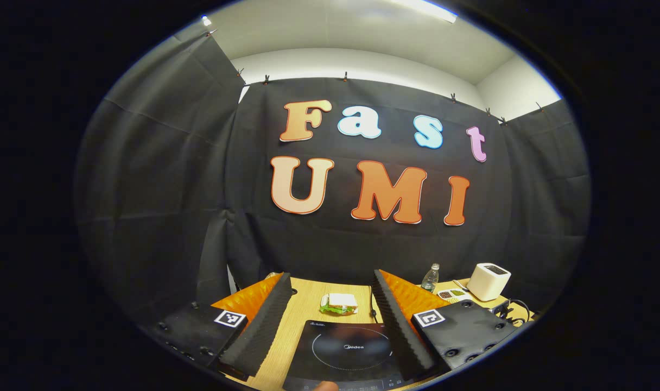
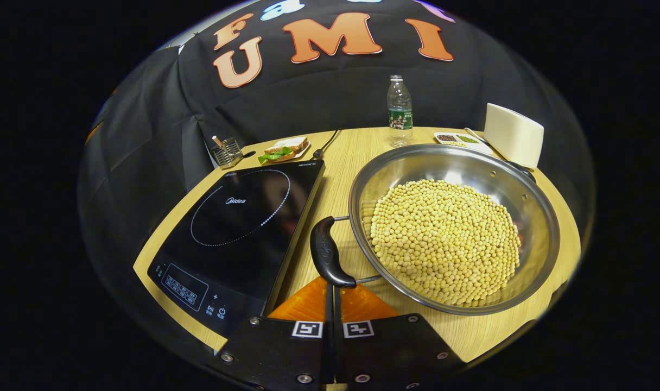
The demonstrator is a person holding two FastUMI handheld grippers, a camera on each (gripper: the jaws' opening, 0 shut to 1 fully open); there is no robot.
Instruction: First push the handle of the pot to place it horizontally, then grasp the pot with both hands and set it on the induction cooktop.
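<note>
In the right gripper view, one big metal pot sits on the wooden table. It is full of small yellow beans, too many to count. The pot has one black handle on the side facing the cooktop, and a second small grip at its far rim. The black handle lies between the pot and the one black induction cooktop, which sits just beside the pot and apart from it. The right gripper has its two fingers pressed flat together with nothing between them. Their tips are right at the near end of the black handle, and I cannot tell if they touch it.

Behind the pot stand one water bottle, one white box and one small tray of spices. Behind the cooktop are one sandwich on a plate and one little wire holder.

In the left gripper view, the left gripper hangs above the cooktop with its two fingers spread wide, holding nothing.
</note>
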